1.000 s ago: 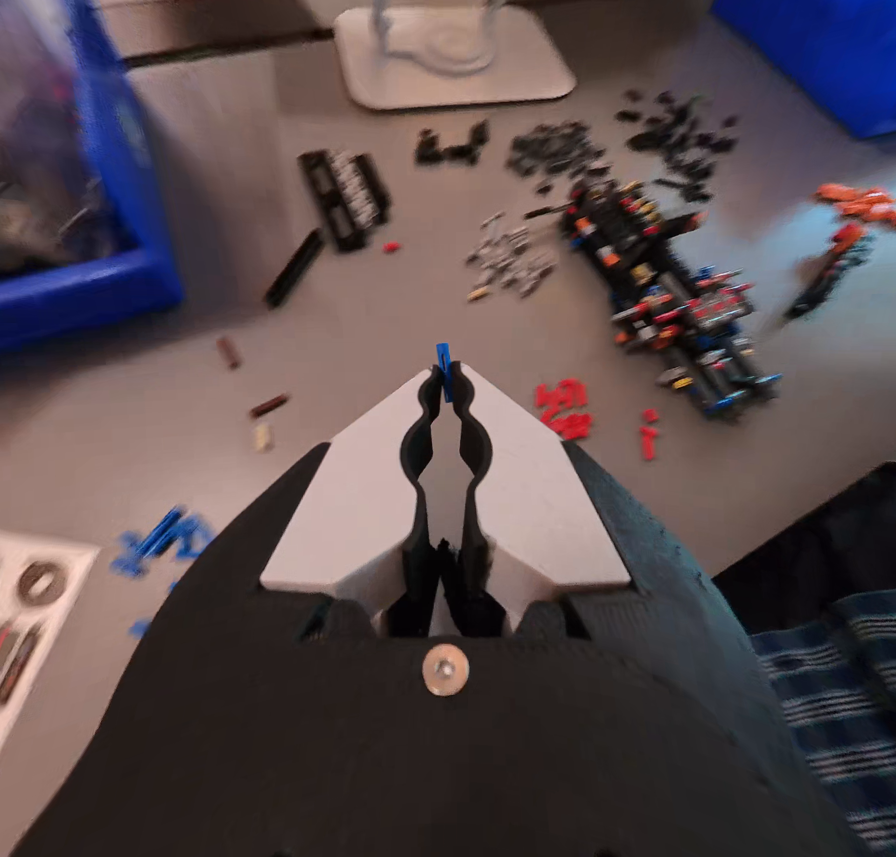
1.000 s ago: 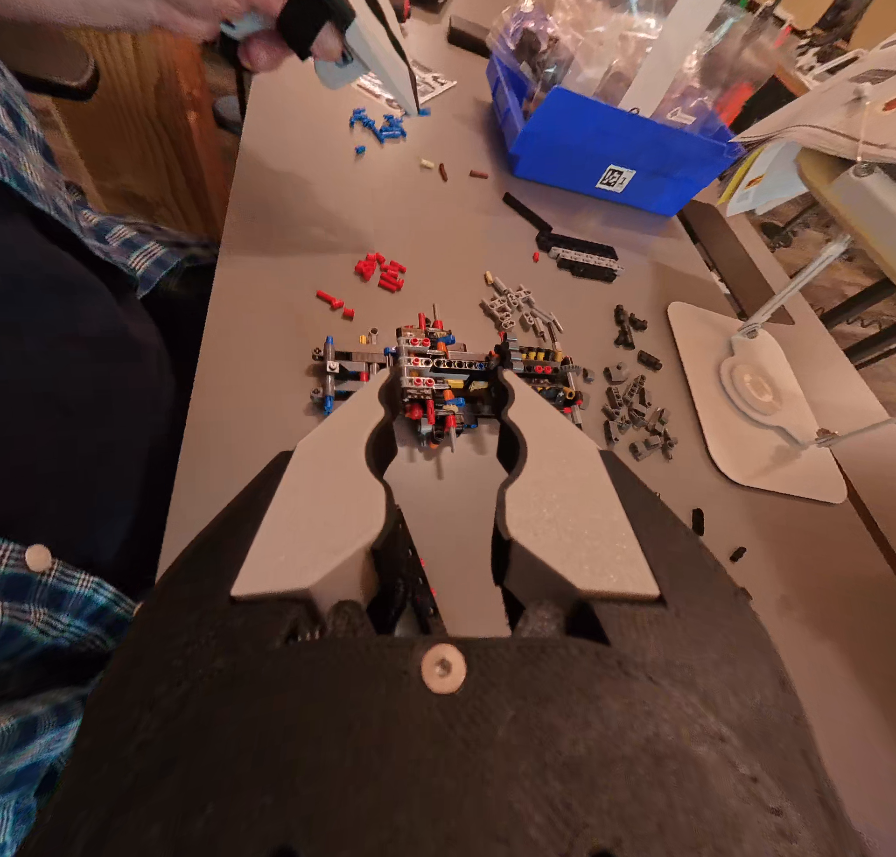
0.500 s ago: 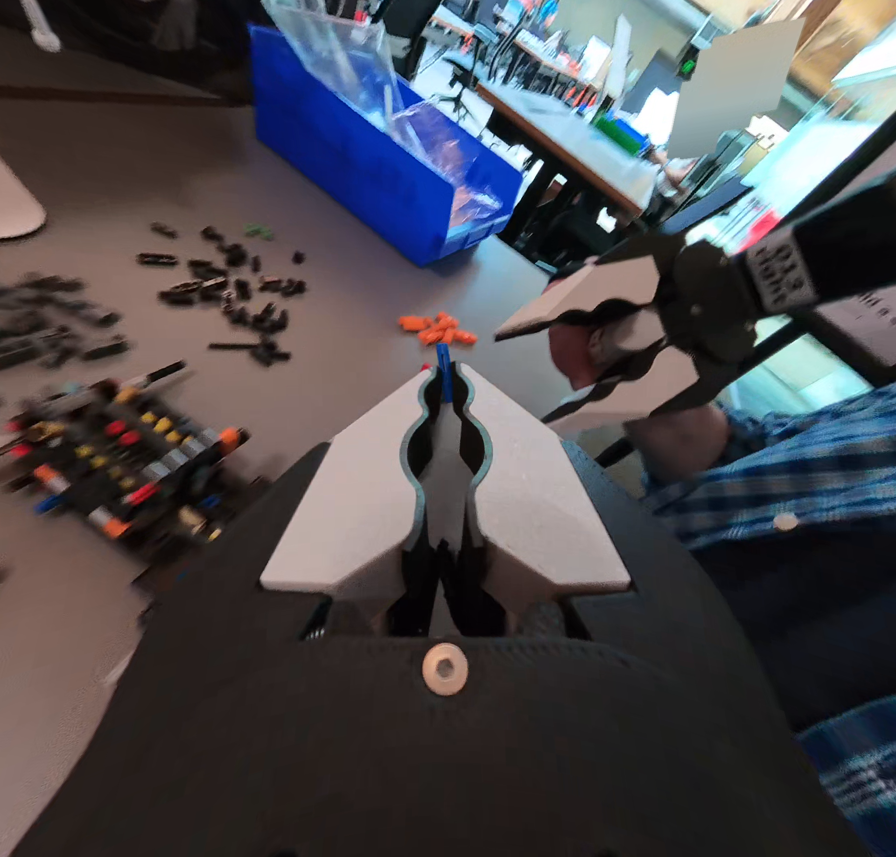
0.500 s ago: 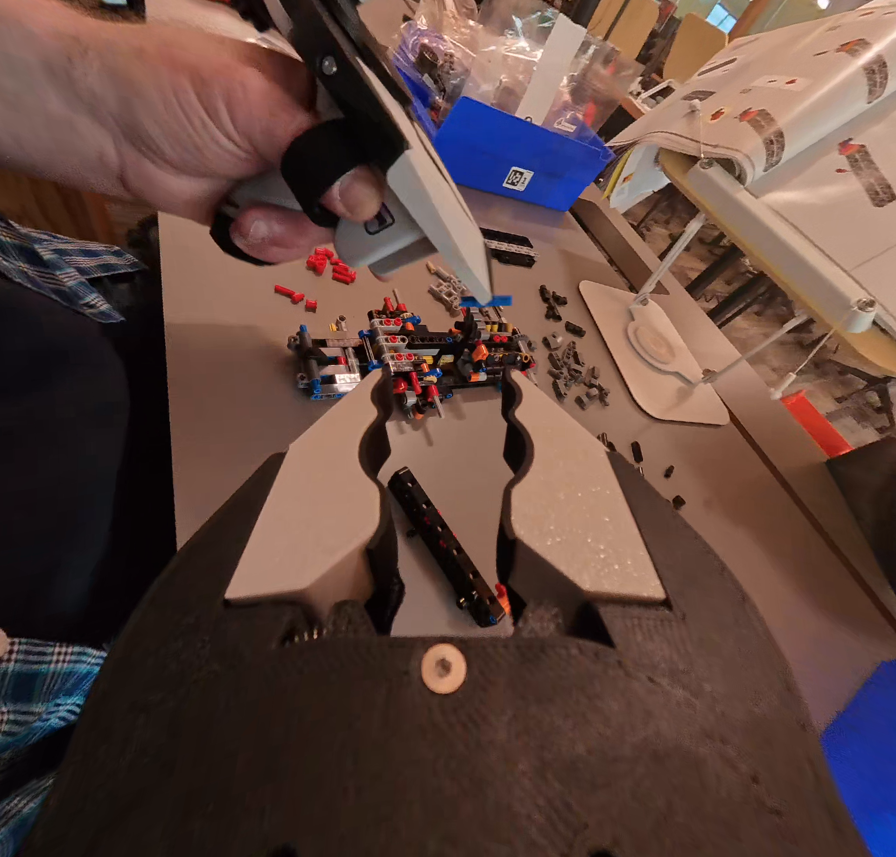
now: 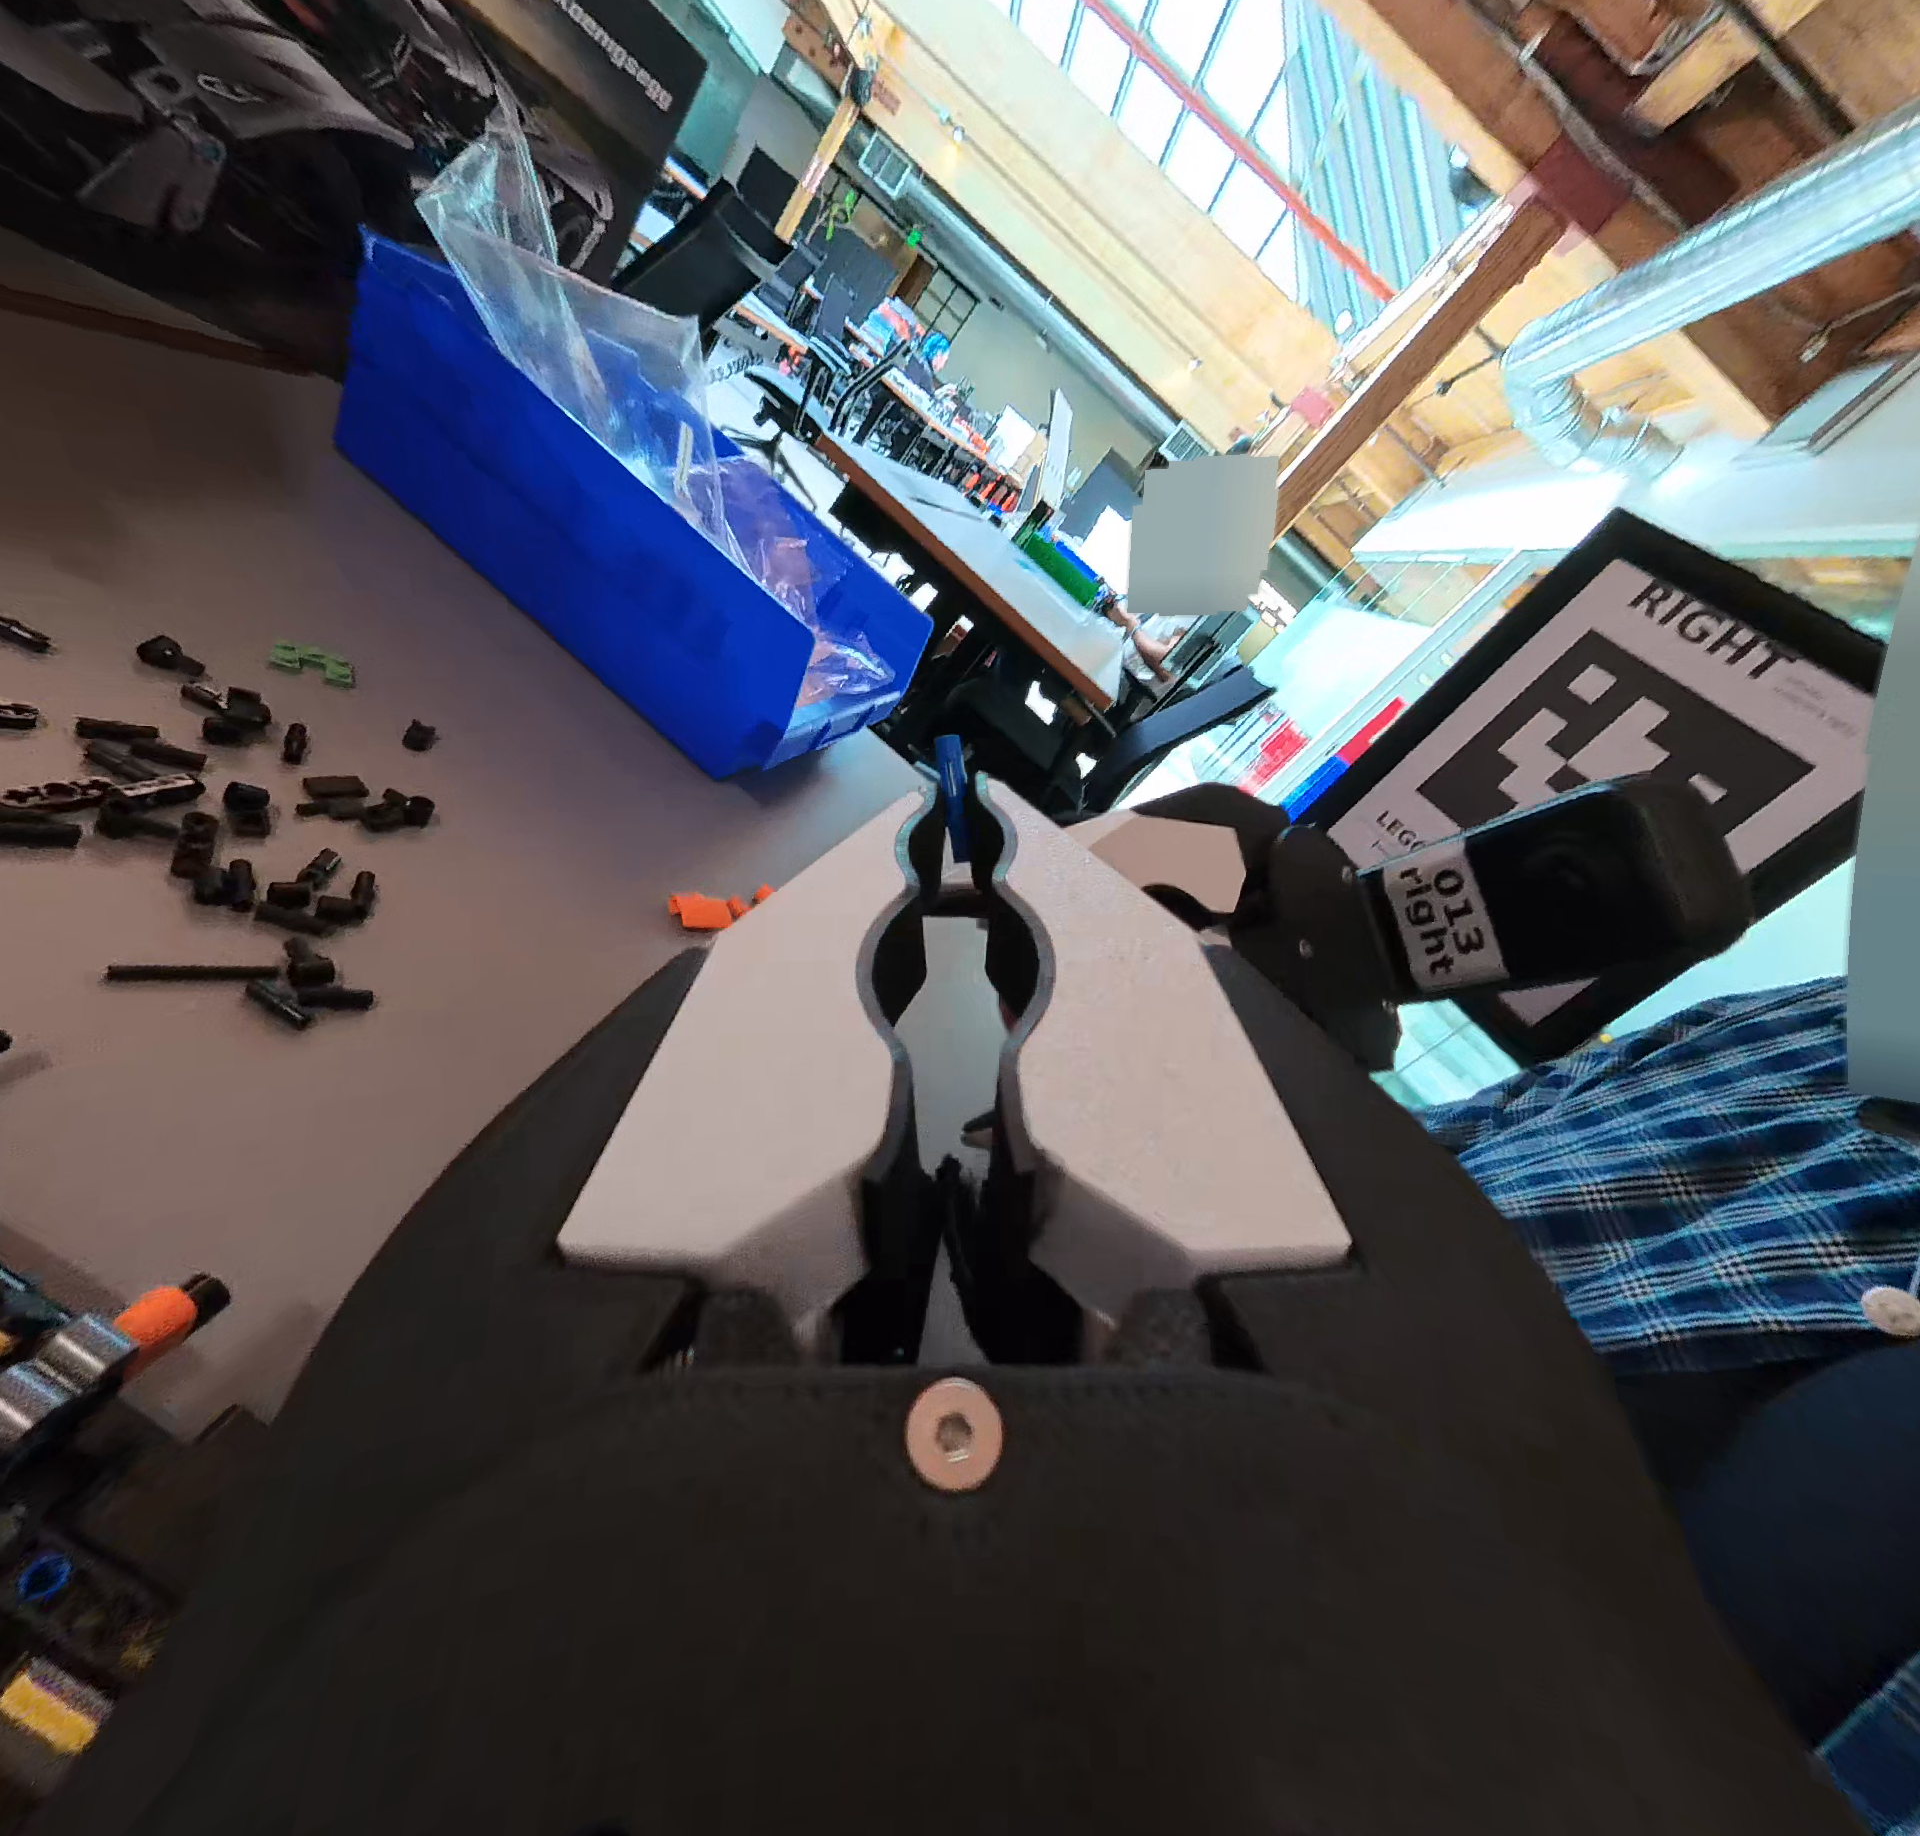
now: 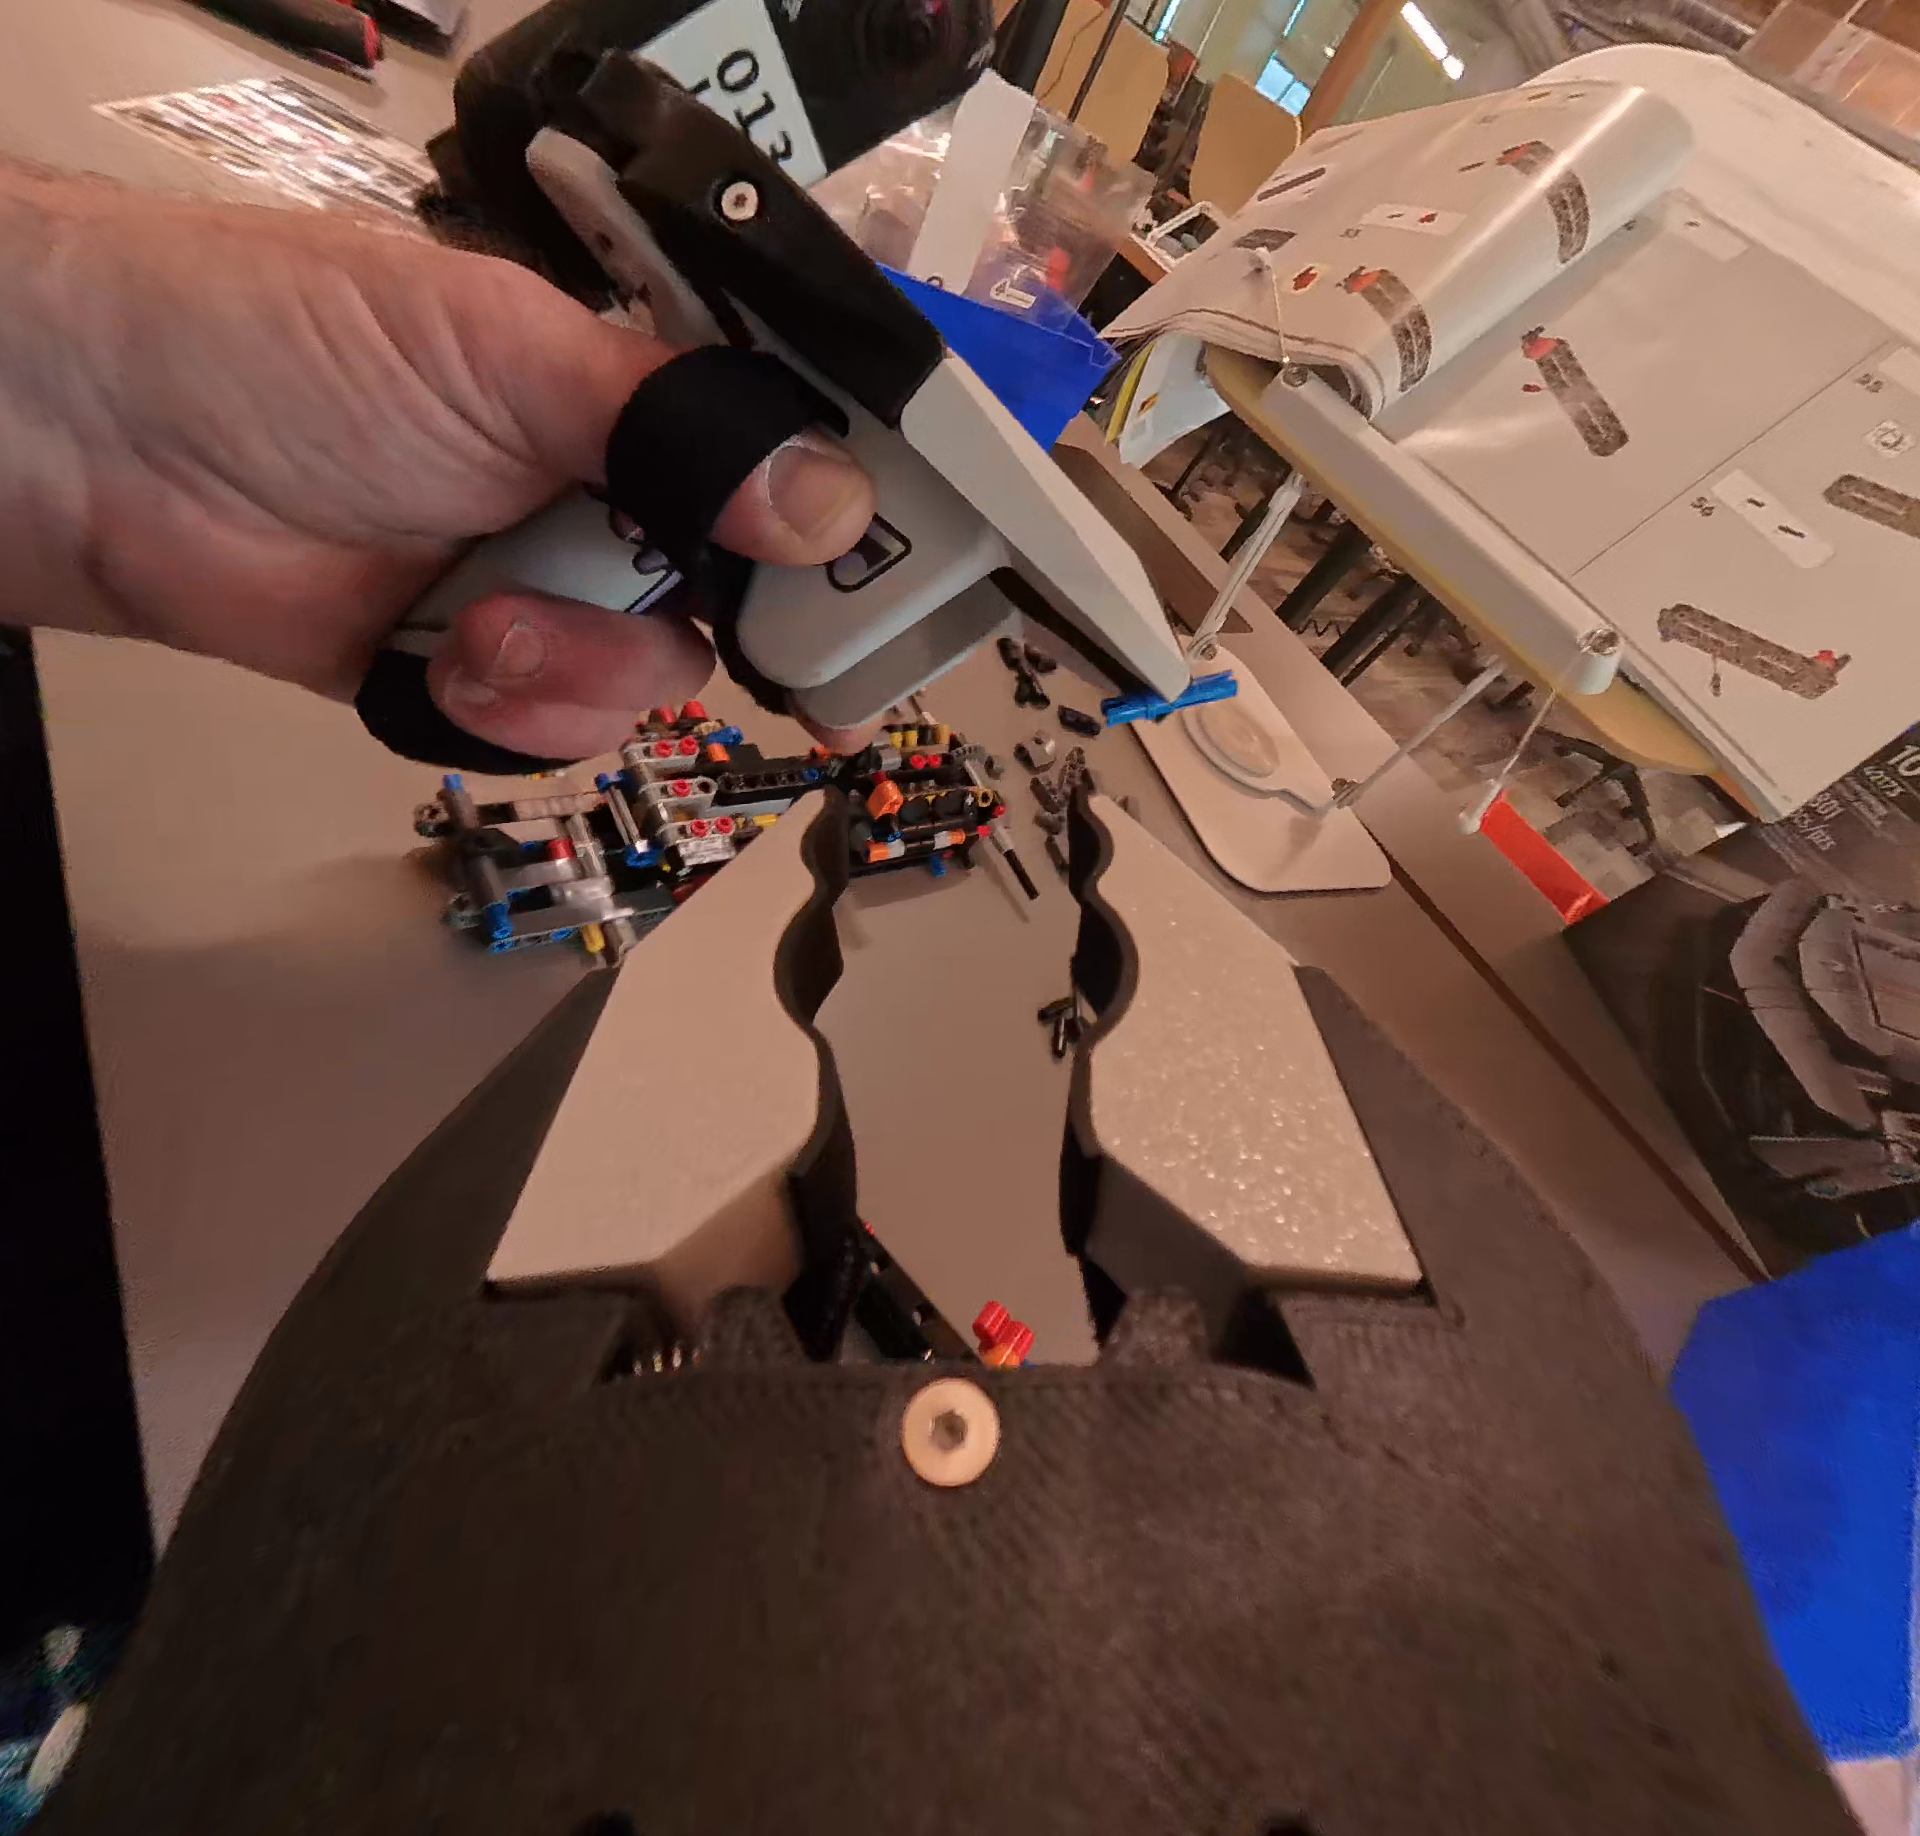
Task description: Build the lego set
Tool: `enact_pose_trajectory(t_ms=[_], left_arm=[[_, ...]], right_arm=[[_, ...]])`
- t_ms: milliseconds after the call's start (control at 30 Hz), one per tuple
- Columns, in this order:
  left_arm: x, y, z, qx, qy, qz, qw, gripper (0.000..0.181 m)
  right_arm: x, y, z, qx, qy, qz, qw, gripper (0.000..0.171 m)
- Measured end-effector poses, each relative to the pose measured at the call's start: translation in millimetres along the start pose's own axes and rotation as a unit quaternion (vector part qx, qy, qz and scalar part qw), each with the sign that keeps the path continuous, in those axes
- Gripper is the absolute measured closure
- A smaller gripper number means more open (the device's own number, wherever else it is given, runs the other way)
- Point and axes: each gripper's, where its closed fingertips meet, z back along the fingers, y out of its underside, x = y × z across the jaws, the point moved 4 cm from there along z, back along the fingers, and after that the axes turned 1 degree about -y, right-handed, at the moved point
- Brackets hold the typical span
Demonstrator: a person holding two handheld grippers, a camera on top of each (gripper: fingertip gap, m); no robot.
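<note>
My left gripper (image 5: 954, 818) is shut on a small blue pin (image 5: 950, 778) and holds it up in the air, tilted away from the table. In the right wrist view the same gripper shows in a hand, with the blue pin (image 6: 1169, 697) sticking out sideways at its tip. My right gripper (image 6: 951, 815) is open and empty, low over the grey table. The half-built lego chassis (image 6: 717, 810) lies just beyond its fingertips. In the left wrist view the right gripper's body (image 5: 1351, 913) shows close on the right.
A blue bin (image 5: 623, 560) with clear bags stands at the back of the table. Loose black pieces (image 5: 239, 830) and orange pieces (image 5: 707, 908) lie scattered. A white stand base (image 6: 1262, 799) and an open instruction booklet (image 6: 1558, 332) are at the right. A person's plaid sleeve (image 5: 1662, 1184) is near. The left gripper's tips are roughly 4 cm from the right gripper's.
My left gripper has swung up and to the right with the blue pin, from over the table toward the right gripper. The right gripper has dropped lower and closer to the chassis.
</note>
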Motion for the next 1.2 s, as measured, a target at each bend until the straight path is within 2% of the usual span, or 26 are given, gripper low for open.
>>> enact_pose_trajectory(t_ms=[533, 800, 1200], left_arm=[[15, -18, -8, -0.059, 0.054, 0.07, 0.994, 0.179], [16, -27, -6, -0.096, 0.084, 0.101, 0.987, 0.179], [15, -26, -5, -0.145, 0.11, 0.139, 0.973, 0.18]], right_arm=[[-19, -9, -25, -0.01, 0.028, 0.002, 1.0, 0.141], [-25, -16, -22, -0.025, 0.051, -0.008, 0.998, 0.141], [-46, -27, -16, -0.042, 0.106, -0.037, 0.993, 0.153]])
